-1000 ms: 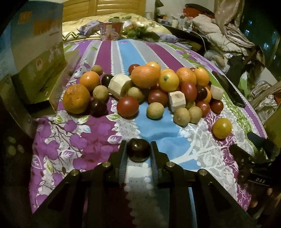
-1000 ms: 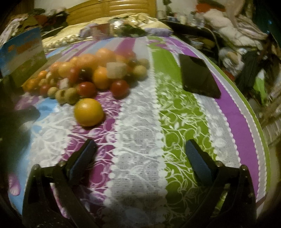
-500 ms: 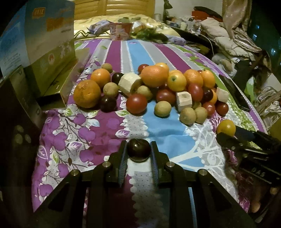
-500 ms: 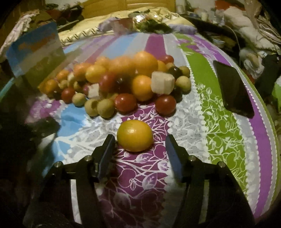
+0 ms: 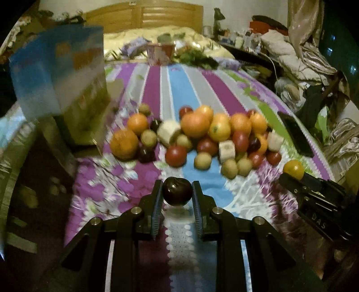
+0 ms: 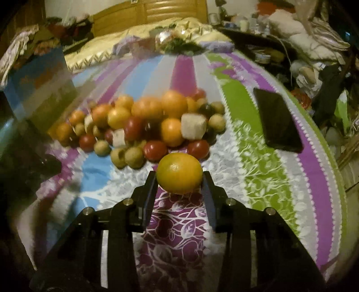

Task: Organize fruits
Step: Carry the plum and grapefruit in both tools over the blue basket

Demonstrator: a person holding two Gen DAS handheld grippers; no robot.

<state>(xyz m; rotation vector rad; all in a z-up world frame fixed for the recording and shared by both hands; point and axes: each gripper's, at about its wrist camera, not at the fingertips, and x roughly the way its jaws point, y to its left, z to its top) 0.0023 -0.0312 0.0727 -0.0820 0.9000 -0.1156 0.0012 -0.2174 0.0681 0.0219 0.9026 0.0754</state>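
My left gripper (image 5: 177,195) is shut on a dark purple round fruit (image 5: 177,193) and holds it above the striped floral bedspread (image 5: 202,89). The jaws of my right gripper (image 6: 179,180) are closing; a yellow-orange citrus fruit (image 6: 179,173) sits between them with both pads against its sides. The left wrist view shows that citrus (image 5: 293,169) at the far right, in the right gripper's tips. Beyond both grippers lies a pile of fruit (image 5: 202,134): oranges, red tomatoes, small brown-green fruits, dark plums and pale cut cubes (image 6: 193,125).
An open blue and green carton (image 5: 67,94) stands left of the pile. A black phone (image 6: 277,119) lies on the green stripe at the right. Pillows, packets and a wooden headboard (image 5: 143,18) are at the back, heaped clothes to the right.
The left gripper rose with the dark fruit still in it. The right gripper, wide open a second ago, moved up to the yellow-orange citrus and closed its jaws around it.
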